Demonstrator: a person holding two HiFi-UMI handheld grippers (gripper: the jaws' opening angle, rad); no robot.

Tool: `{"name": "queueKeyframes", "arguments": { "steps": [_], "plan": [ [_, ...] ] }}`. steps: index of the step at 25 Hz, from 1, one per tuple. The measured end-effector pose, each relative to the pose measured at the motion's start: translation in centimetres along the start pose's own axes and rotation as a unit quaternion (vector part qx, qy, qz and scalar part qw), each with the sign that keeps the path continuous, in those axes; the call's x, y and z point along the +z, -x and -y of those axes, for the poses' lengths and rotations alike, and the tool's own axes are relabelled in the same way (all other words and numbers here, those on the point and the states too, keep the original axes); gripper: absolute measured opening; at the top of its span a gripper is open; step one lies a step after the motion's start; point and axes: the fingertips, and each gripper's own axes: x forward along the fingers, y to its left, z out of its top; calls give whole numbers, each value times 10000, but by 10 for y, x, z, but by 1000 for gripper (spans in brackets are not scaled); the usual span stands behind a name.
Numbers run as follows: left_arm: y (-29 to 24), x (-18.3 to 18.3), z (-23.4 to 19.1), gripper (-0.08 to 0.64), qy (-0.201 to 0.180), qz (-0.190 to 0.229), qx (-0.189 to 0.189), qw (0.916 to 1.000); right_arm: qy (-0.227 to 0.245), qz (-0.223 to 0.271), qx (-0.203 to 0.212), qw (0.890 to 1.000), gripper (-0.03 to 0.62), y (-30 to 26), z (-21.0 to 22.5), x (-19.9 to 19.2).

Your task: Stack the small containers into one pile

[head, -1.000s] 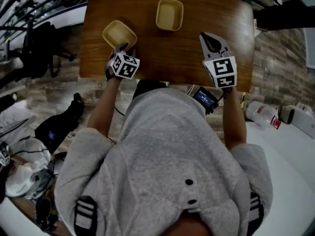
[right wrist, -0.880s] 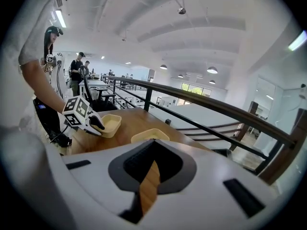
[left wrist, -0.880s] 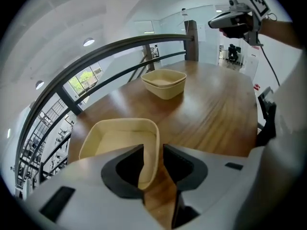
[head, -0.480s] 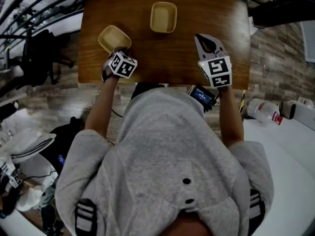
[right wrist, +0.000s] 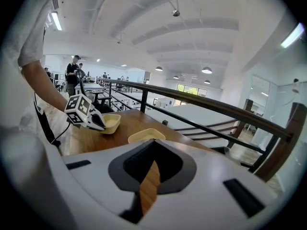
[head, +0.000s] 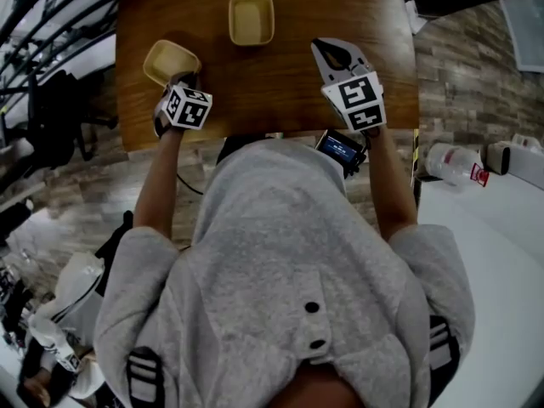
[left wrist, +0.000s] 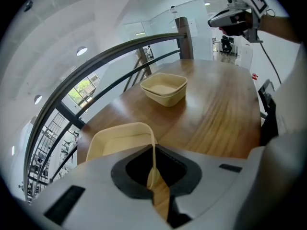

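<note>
Two shallow cream containers sit apart on the wooden table [head: 280,83]. One container [head: 170,60] [left wrist: 120,138] is at the left; the other container [head: 252,18] [left wrist: 164,88] [right wrist: 145,135] lies farther back, near the middle. My left gripper [head: 185,82] [left wrist: 154,176] has just been closing, and the thin near wall of the left container is pinched between its jaws. The right gripper view shows that grip from the side [right wrist: 98,123]. My right gripper [head: 327,51] [right wrist: 148,176] hovers over the table's right part, shut with nothing in it; bare wood shows through the slit.
A dark railing [left wrist: 120,51] runs past the table's far edge. A small lit device [head: 340,150] hangs by my right wrist at the near edge. White bottles [head: 455,164] lie on the floor to the right.
The left gripper's jaws have come together on the left container's near wall. The right gripper has stayed where it was over the table. The head view has shifted.
</note>
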Motion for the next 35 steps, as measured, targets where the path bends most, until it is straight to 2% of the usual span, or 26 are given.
{"name": "queueKeyframes", "arguments": {
  "steps": [6,10,17,21,25,30,35],
  "plan": [
    [3,28,-19,28,-406,340,-102,9985,-52,-33,-87,9999,15,-5,-1,4],
    [12,60,-11,28,-934,684,-278,9929,-68,-26,-176,9998,15,8,3,1],
    [15,121,17,28,-1959,1264,-983,9675,-171,-111,-399,9990,15,23,19,-8],
    [8,148,29,28,-2378,1336,-1180,9548,-199,-199,-470,9985,15,26,24,-15],
    [-1,159,46,28,-2846,1295,-1447,9388,-182,-225,-565,9980,15,29,31,-15],
    [-13,169,67,28,-3228,1217,-1620,9245,-239,-200,-704,9970,15,44,46,-23],
    [-20,165,84,28,-3354,1105,-1912,9158,-324,-281,-734,9964,15,51,49,-33]
  ]
}}
